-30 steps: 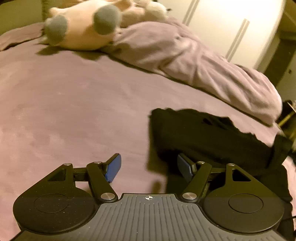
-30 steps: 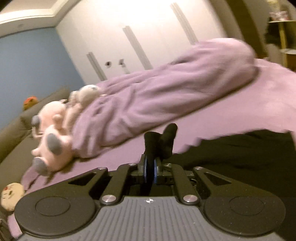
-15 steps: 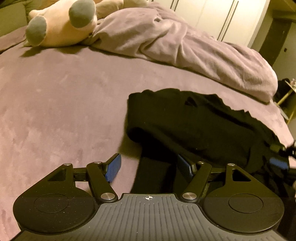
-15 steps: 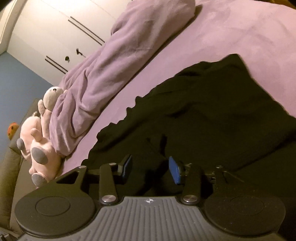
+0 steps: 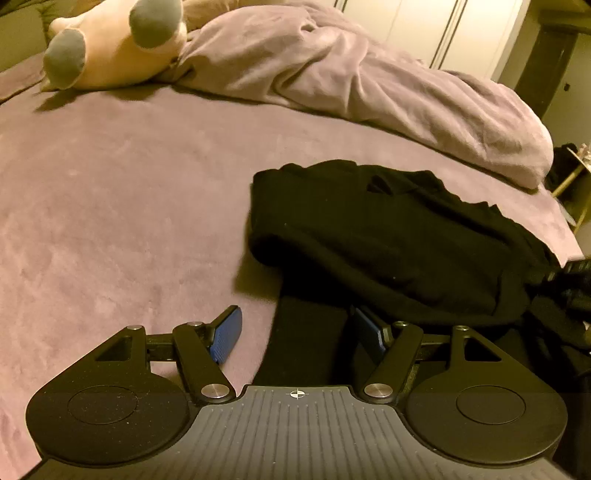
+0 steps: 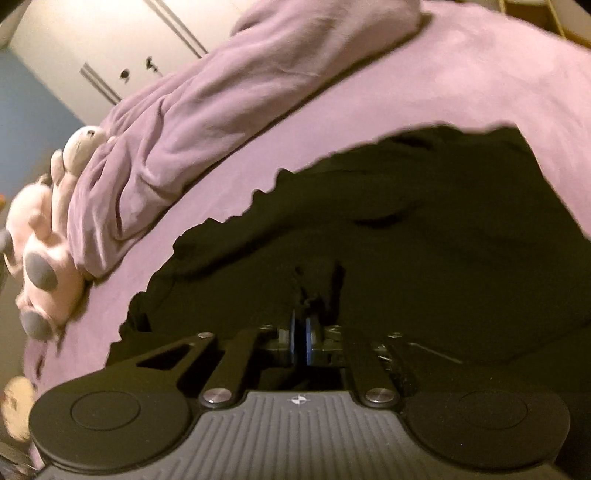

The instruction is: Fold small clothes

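On the bed, w/ its mauve cover, a black garment lies crumpled toward the right side in the left wrist view, partly folded over itself, one dark strip of it running down toward the camera. Left tongs hang spread over that strip: left blue pad over bare bed cover, right pad over black cloth, nothing pinched btwn them. Can't tell if the pads touch the fabric below.

Right tongs have just been closing and now sit pressed together on a small pinch of the black garment; a ridge of cloth stands up right ahead of the blue pads. Rest of the garment spreads wide around the tongs, w/ a wavy edge toward the far side of the bed. Right view is blurred.

Behind the garment, a bunched mauve blanket runs along the far side of the bed. A pink plush toy w/ grey foot pads lies at its left end, touching the blanket. White wardrobe doors stand beyond.
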